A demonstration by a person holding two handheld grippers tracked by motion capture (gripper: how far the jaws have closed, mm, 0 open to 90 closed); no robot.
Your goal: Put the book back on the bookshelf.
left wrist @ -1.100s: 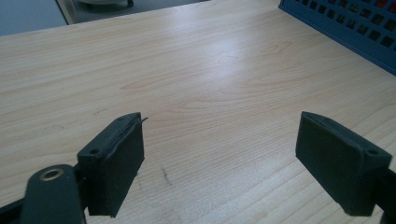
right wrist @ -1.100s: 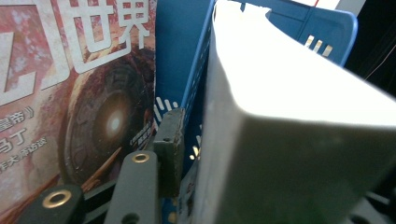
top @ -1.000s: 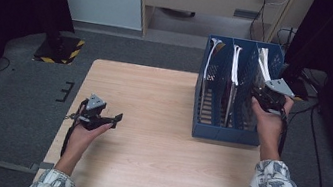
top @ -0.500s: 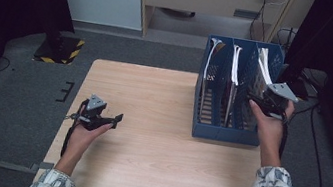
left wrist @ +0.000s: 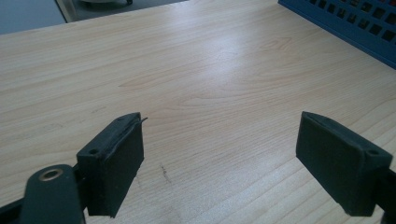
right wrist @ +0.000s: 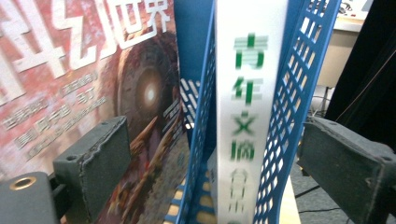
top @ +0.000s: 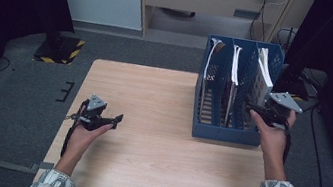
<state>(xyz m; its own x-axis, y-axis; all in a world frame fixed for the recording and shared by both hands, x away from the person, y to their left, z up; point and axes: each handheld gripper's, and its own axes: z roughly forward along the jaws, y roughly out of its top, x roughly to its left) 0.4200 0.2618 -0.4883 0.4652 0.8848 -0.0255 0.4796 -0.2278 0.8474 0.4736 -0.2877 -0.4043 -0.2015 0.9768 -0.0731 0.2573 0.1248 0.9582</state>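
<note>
My right gripper has just let its jaws spread: they have been opening over the last second and now stand wide, pressing on nothing. In the right gripper view they frame the white-spined book standing upright in the blue file rack, in its outermost compartment, with the red-covered book one compartment over. Compared with a second ago, the hand has slid a little out from the rack's front edge toward 4 o'clock on the desk. I read that as a release: the white book is left in its slot and the placing step looks done.

My left gripper sits at about 8 o'clock on the desk, unmoved from the earlier pictures, jaws wide and empty over bare wood, the rack's corner just visible ahead of it.
</note>
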